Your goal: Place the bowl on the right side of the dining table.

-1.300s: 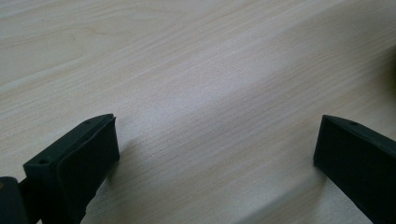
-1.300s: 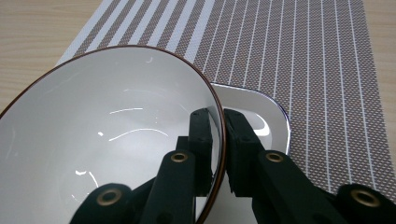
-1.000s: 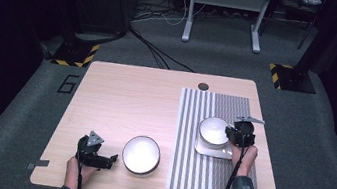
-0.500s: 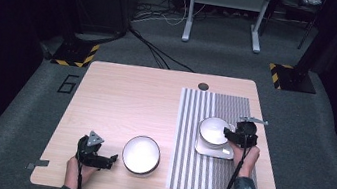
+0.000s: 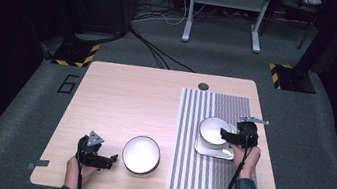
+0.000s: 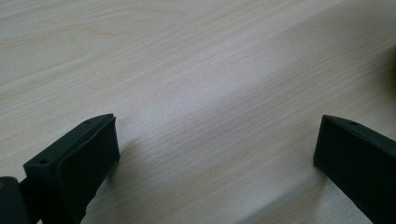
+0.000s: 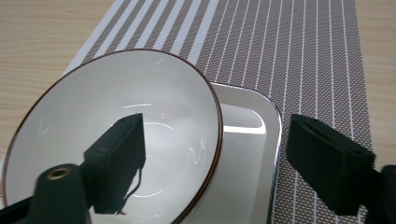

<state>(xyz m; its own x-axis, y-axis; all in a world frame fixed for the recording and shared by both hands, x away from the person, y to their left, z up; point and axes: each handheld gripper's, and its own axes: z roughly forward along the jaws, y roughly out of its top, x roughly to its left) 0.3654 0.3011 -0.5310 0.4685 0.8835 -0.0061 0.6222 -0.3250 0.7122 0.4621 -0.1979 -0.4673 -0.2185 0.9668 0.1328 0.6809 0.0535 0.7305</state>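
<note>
A white bowl with a brown rim (image 7: 116,140) sits on a square white plate (image 7: 247,154), on the striped placemat (image 7: 289,51). My right gripper (image 7: 215,135) is open and straddles the bowl's rim, one jaw over the inside and the other outside above the plate. In the high view this bowl (image 5: 212,129) and the right gripper (image 5: 224,135) are at the table's right. A second white bowl (image 5: 141,154) stands near the front edge. Just left of it, my left gripper (image 5: 111,160) is open; its jaws (image 6: 215,135) hold nothing above bare wood.
The wooden table (image 5: 130,99) is bare across its left and far parts. A round grommet (image 5: 203,86) sits at the far edge. The placemat (image 5: 195,174) runs to the front edge. Cables and black stands are on the floor beyond.
</note>
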